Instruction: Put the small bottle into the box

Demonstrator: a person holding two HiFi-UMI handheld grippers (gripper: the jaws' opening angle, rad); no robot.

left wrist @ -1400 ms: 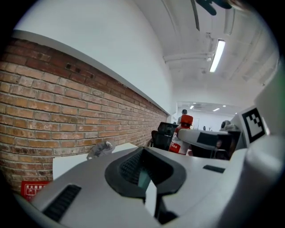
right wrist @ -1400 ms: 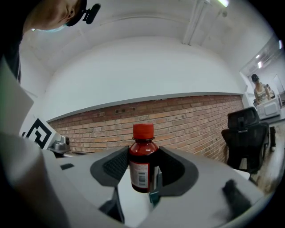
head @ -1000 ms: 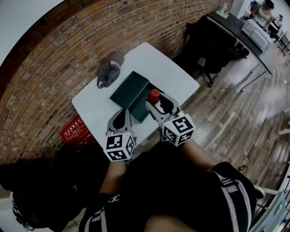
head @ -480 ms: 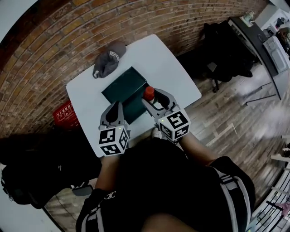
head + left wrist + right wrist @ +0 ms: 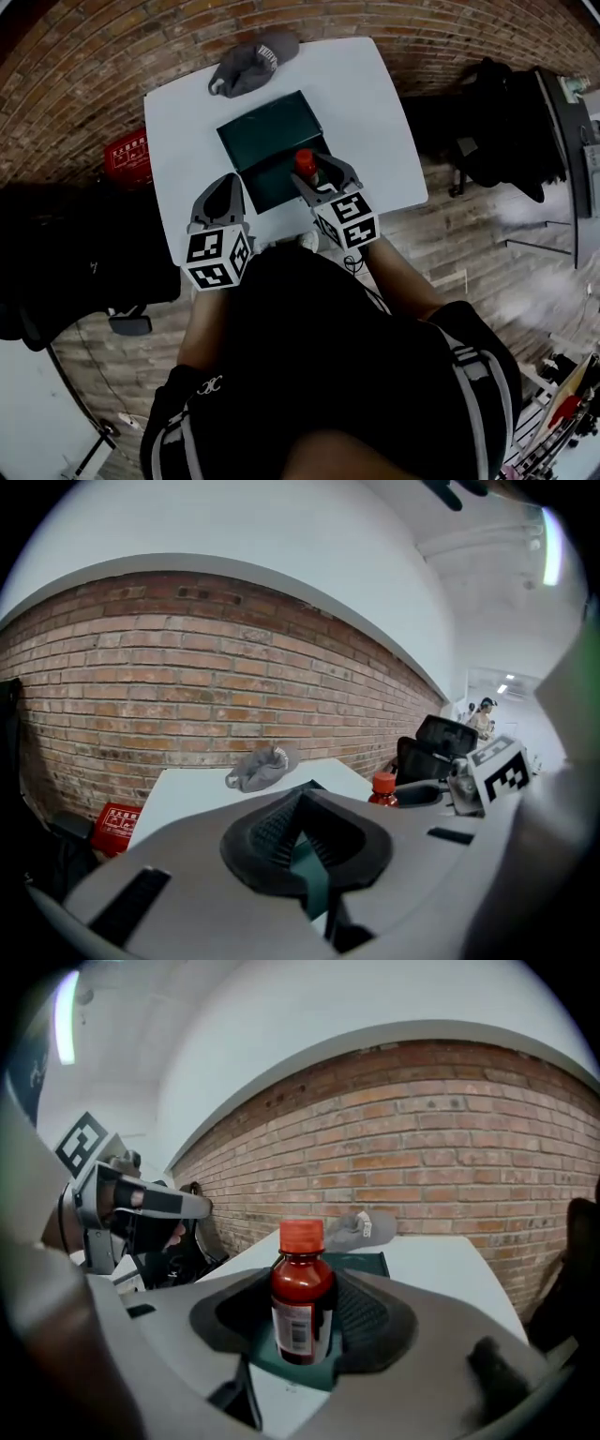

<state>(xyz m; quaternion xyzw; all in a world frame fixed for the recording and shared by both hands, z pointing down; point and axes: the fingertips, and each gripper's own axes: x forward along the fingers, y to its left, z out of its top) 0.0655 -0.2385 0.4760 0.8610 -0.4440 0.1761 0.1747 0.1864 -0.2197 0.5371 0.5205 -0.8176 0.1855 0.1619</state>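
Note:
A small bottle [image 5: 301,1303] of dark red liquid with an orange-red cap stands upright between the jaws of my right gripper [image 5: 305,1321], which is shut on it. In the head view the small bottle [image 5: 305,163] hangs over the near edge of the dark green box [image 5: 270,141] on the white table [image 5: 375,112], held in my right gripper [image 5: 314,176]. My left gripper [image 5: 217,199] hovers over the table left of the box, shut with nothing in it. From the left gripper view, that gripper [image 5: 302,841] points at the box [image 5: 309,874], with the bottle's cap [image 5: 382,784] to the right.
A grey cap [image 5: 253,64] lies at the table's far edge beyond the box. A red crate [image 5: 127,156] sits on the floor to the left by the brick wall. Black chairs [image 5: 502,122] stand to the right on the wooden floor.
The head camera has swung, so the table now sits higher in the view. Both grippers hold their places relative to the box; the right one keeps the bottle at the box's near edge.

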